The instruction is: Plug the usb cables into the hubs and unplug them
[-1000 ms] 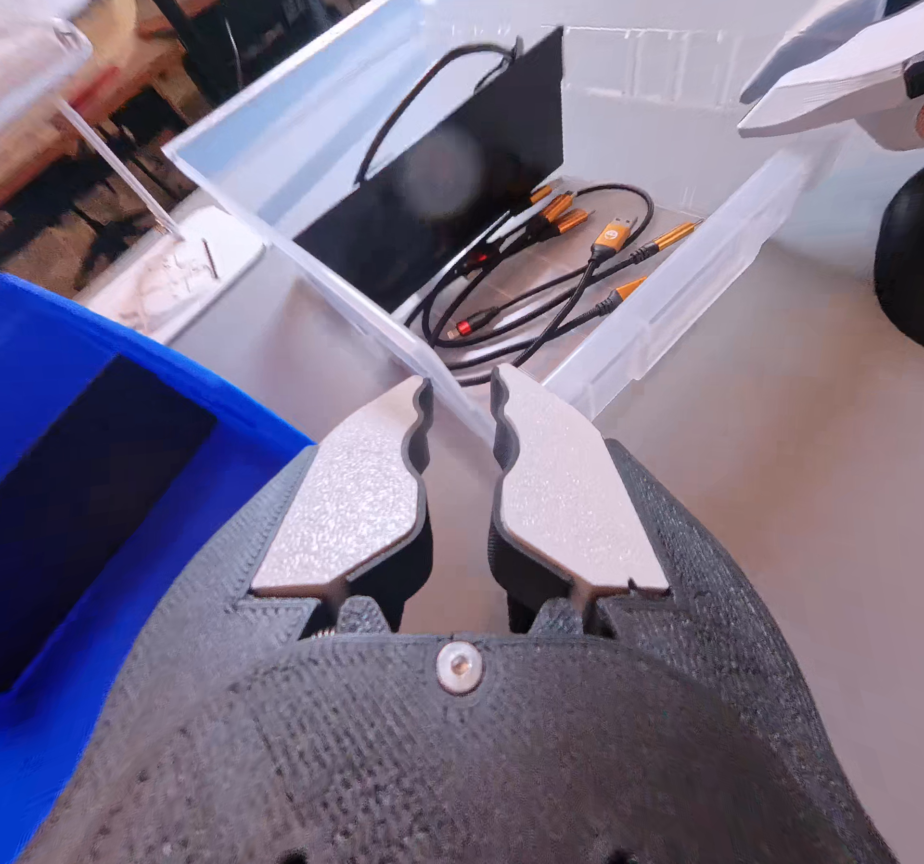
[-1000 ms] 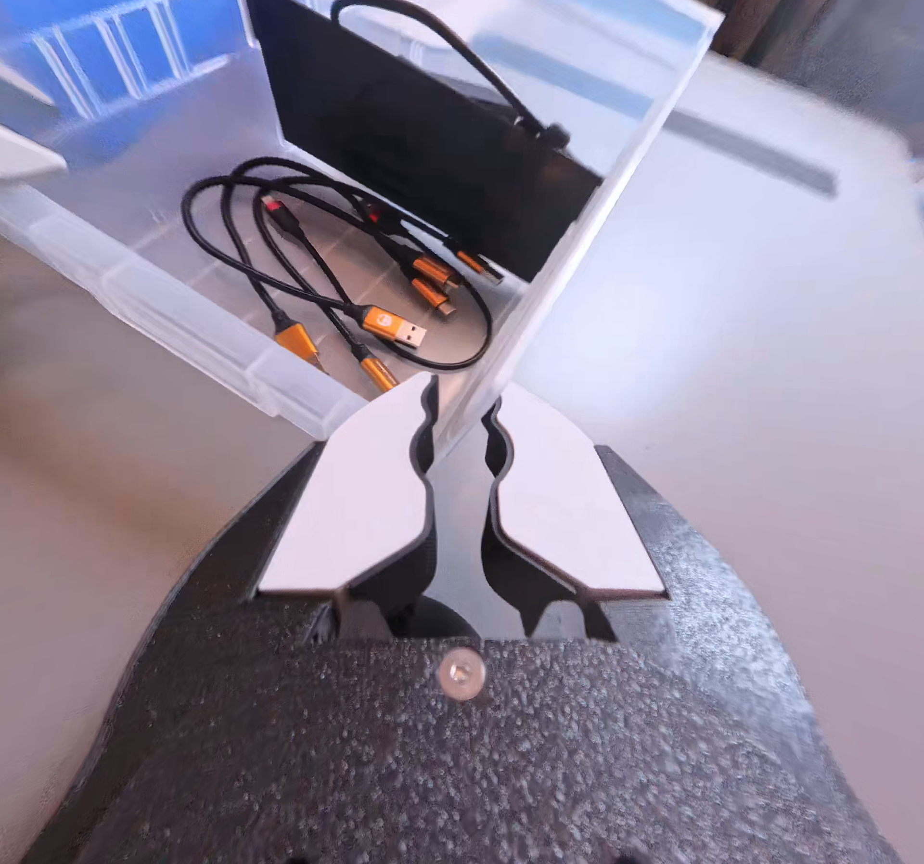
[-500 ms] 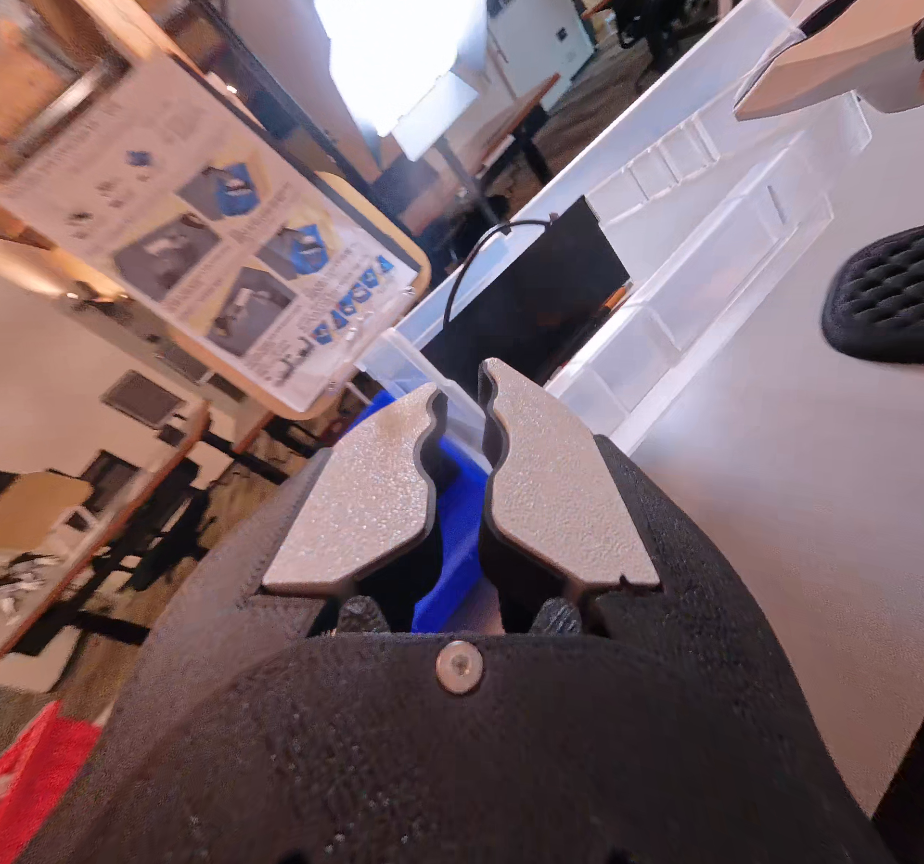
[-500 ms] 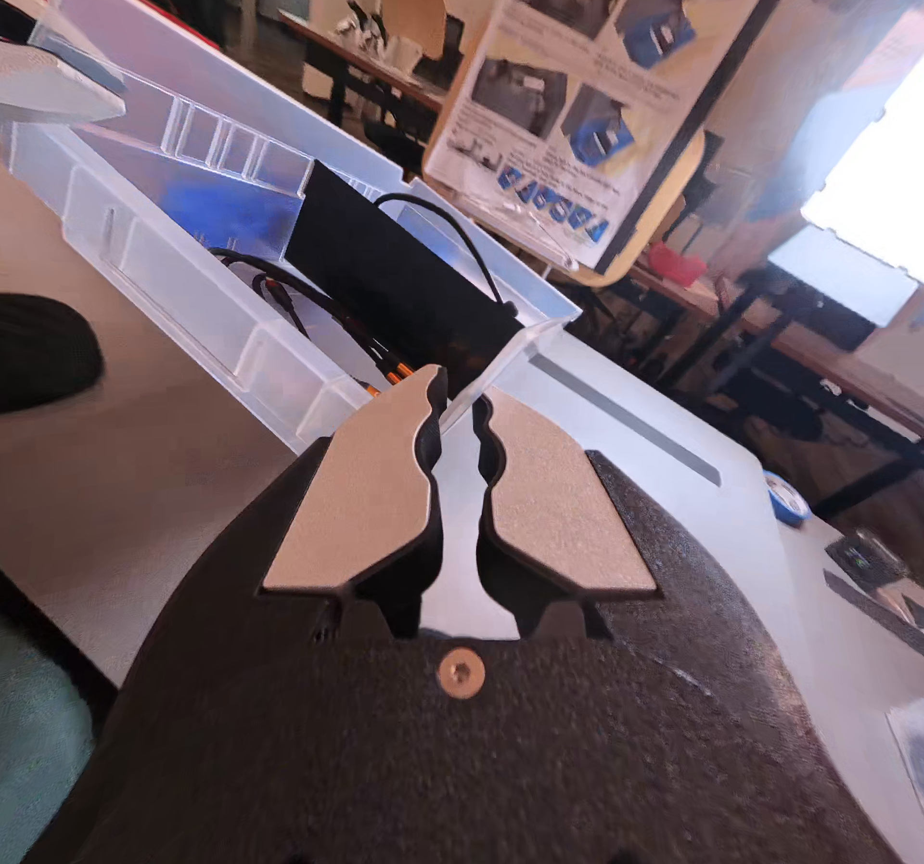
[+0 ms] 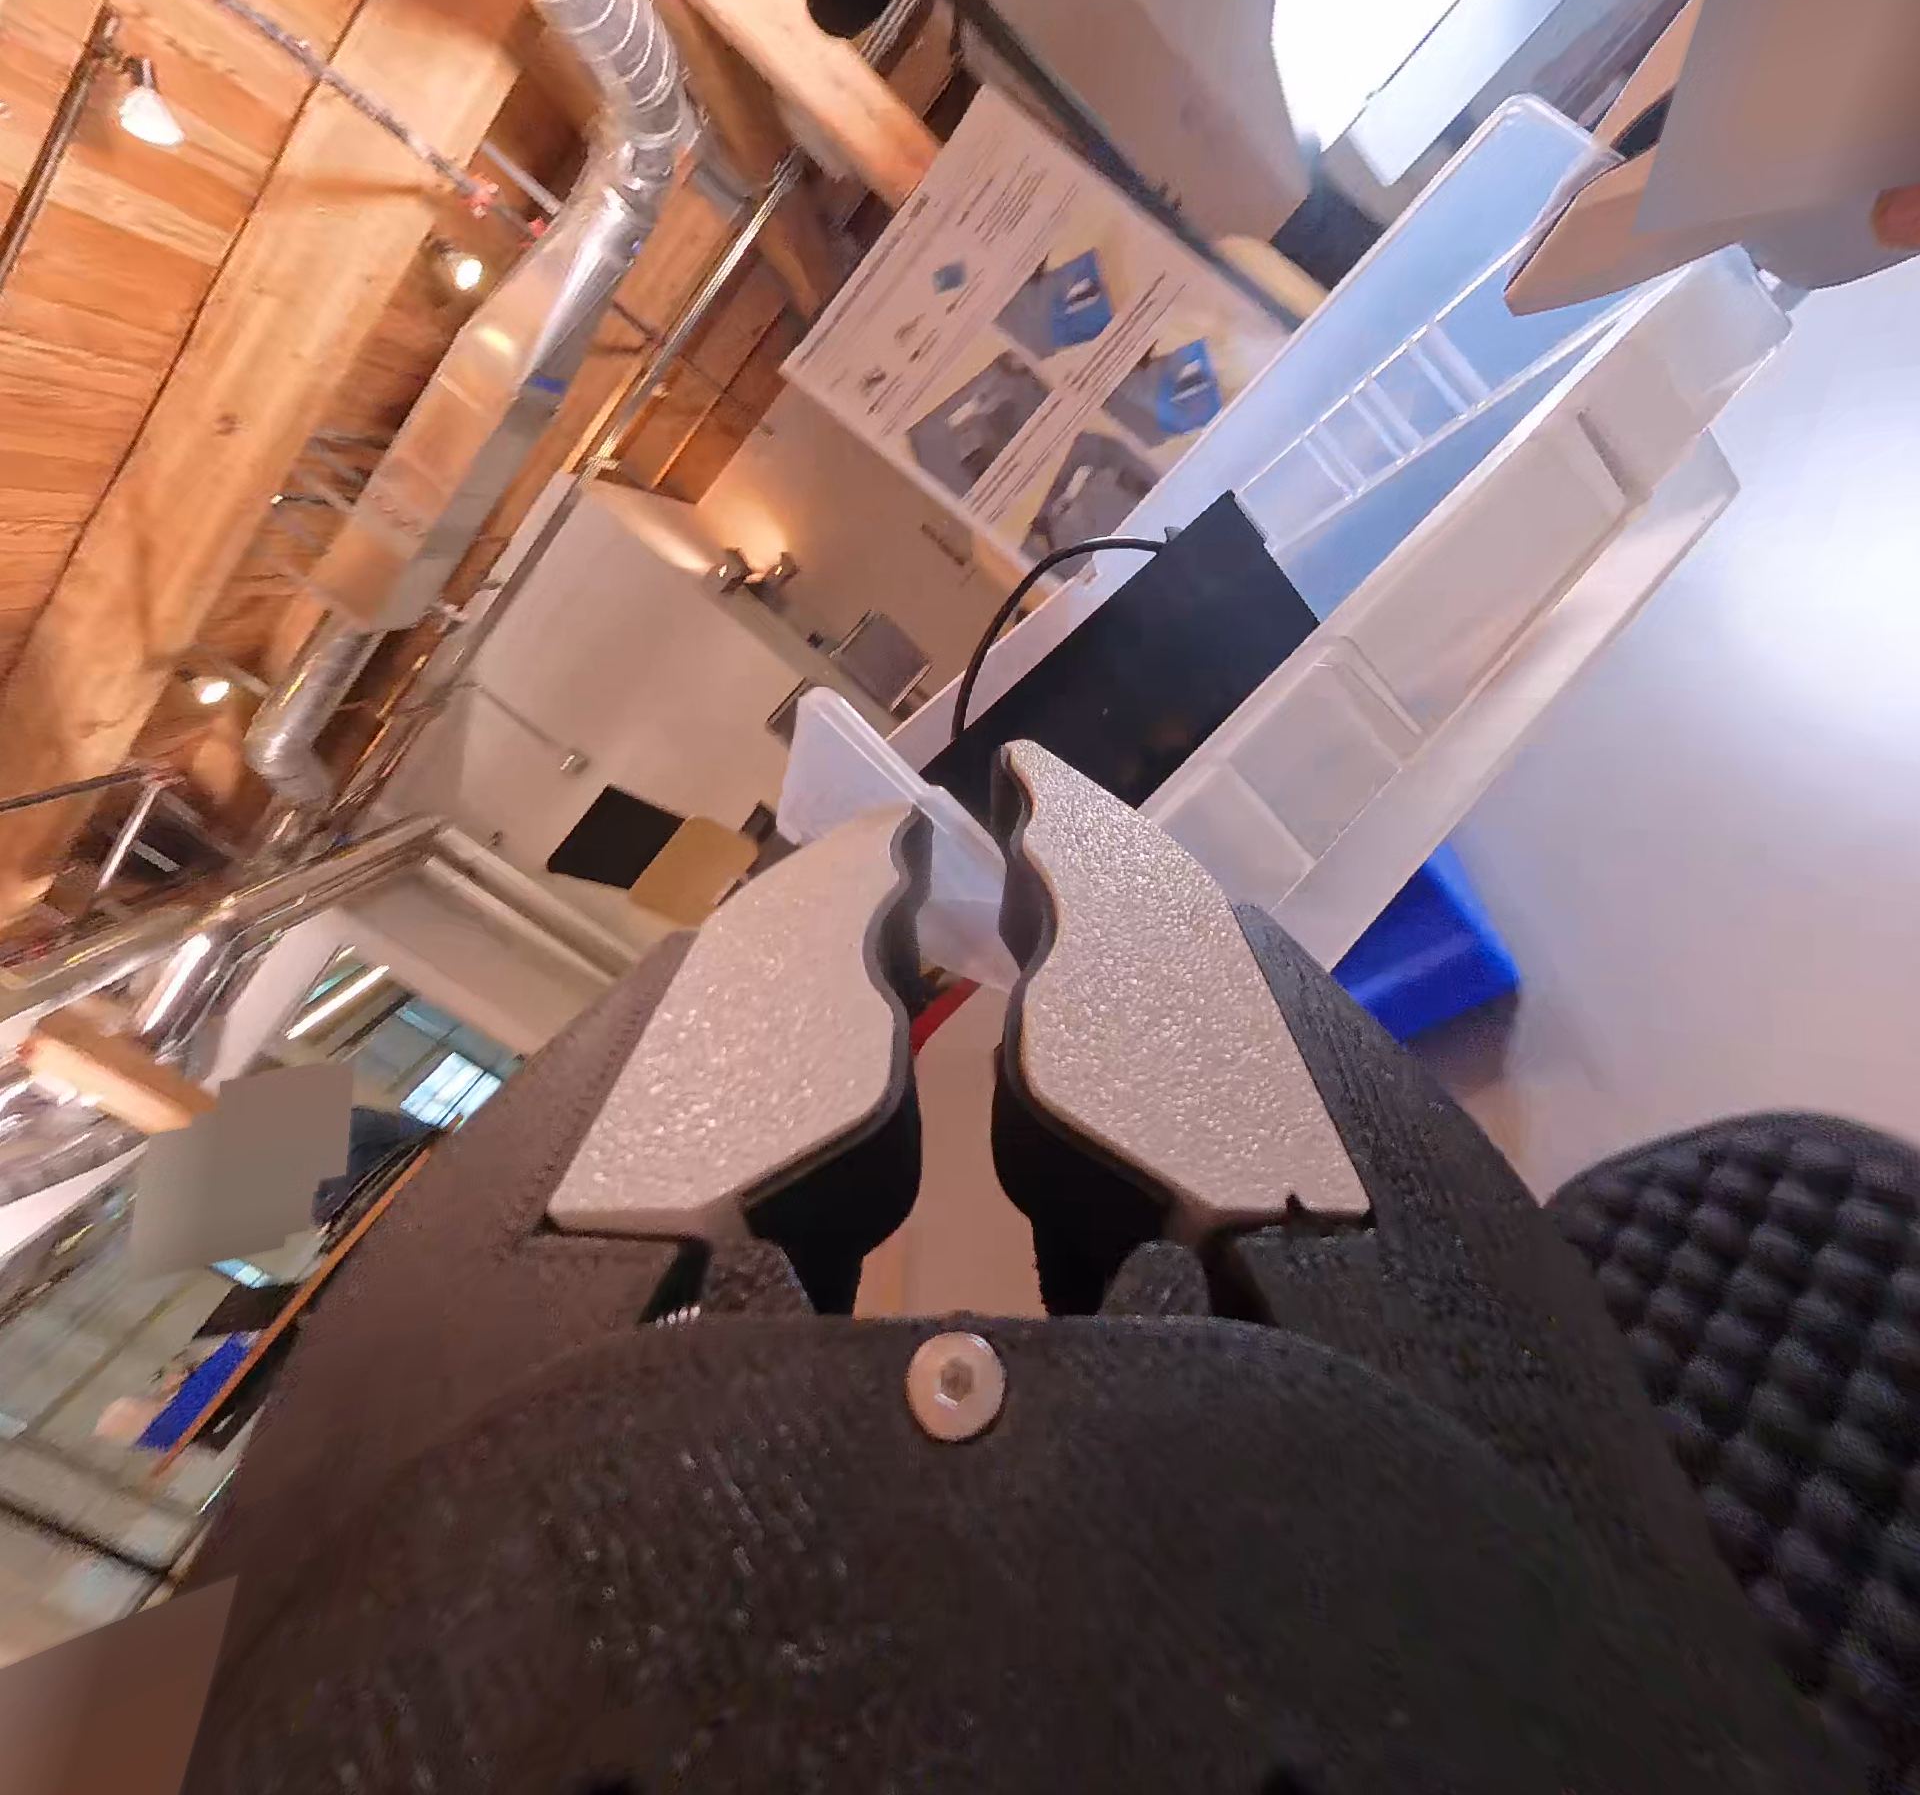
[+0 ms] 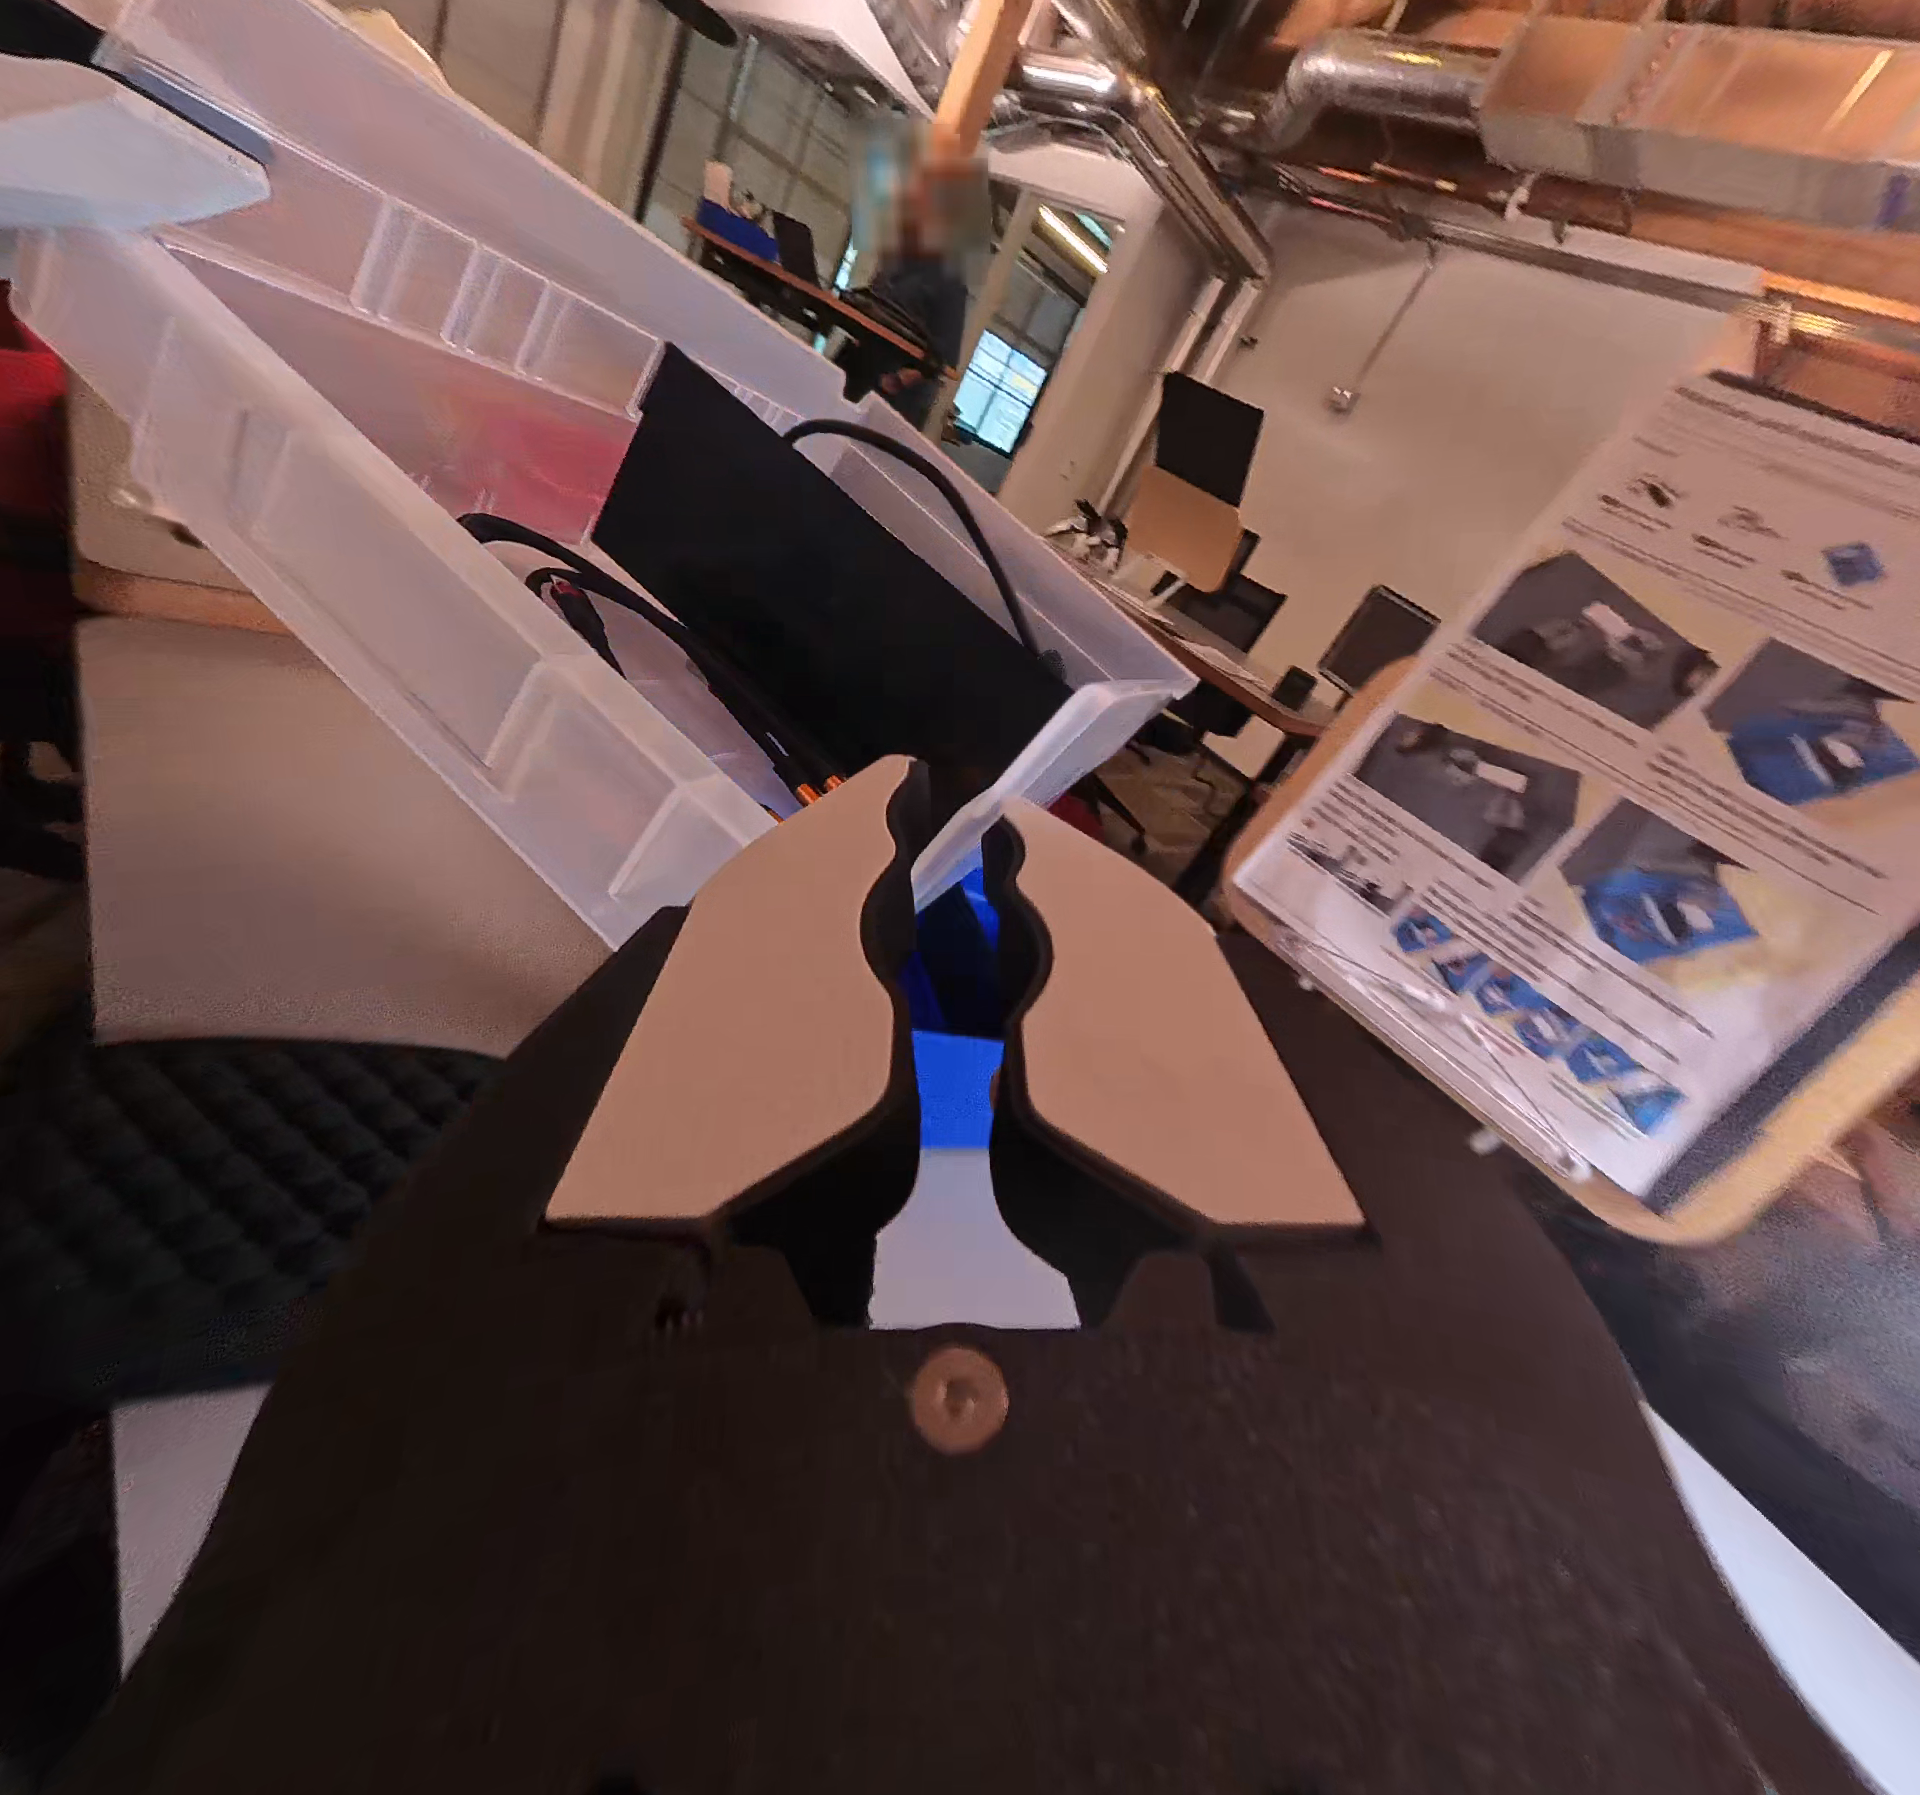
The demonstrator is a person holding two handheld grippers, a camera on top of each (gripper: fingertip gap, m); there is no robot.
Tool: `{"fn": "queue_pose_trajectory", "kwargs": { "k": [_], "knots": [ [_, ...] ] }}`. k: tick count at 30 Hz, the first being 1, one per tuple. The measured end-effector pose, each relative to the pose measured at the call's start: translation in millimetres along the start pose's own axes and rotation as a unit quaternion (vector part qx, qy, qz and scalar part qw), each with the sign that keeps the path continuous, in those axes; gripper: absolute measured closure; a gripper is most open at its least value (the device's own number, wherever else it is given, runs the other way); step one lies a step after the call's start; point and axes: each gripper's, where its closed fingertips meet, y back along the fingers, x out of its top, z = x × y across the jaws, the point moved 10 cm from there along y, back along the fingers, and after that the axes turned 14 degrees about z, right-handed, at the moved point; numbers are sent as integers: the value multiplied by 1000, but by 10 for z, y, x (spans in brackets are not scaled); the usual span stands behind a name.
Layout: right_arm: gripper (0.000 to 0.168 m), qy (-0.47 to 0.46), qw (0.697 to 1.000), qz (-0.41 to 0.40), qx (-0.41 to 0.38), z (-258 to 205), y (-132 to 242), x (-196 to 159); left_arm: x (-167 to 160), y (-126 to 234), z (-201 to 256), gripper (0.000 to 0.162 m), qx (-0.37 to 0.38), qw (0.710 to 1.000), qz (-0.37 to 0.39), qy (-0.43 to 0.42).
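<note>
A clear plastic bin (image 6: 343, 540) of black orange-tipped usb cables (image 6: 665, 623) is gripped at its end walls by the left gripper (image 5: 956, 810) and right gripper (image 6: 956, 815), jaws pinched on the rims at 12 o'clock; setting-down seems next, before any plugging.

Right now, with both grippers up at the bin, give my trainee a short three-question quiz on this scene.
1. True or false: the left gripper is clamped on a wall of the clear bin.
2. What does the right gripper hold? A) a poster B) the clear bin's wall C) nothing
3. Fill in: the cables lie inside the ____ bin, beside a black panel.
Key: 1 true; 2 B; 3 clear.
</note>
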Motion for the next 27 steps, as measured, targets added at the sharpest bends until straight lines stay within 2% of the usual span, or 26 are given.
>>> {"fn": "queue_pose_trajectory", "kwargs": {
  "k": [6,9,12,15,21,23,25,27],
  "knots": [
    [157,-82,994,8,75,-453,-591,-445,-351,364,-211,149,-10,994,-107,-14],
    [157,-133,985,-17,108,-661,-716,-762,-535,430,-205,150,-47,984,-170,4],
    [157,-167,976,-54,129,-785,-750,-1070,-771,419,-110,150,-104,963,-246,36],
    [157,-178,974,-75,121,-752,-763,-1265,-904,404,21,145,-162,942,-282,79],
    [151,-205,956,-128,167,-701,-711,-1574,-1424,308,281,141,-238,884,-369,160],
    [149,-210,943,-144,214,-613,-675,-1604,-1619,330,391,132,-279,848,-406,193],
    [139,-198,935,-159,247,-405,-658,-1573,-1785,371,457,123,-302,824,-431,207],
    [124,-166,936,-175,258,-101,-711,-1538,-1807,389,382,125,-296,835,-397,239]
  ]
}}
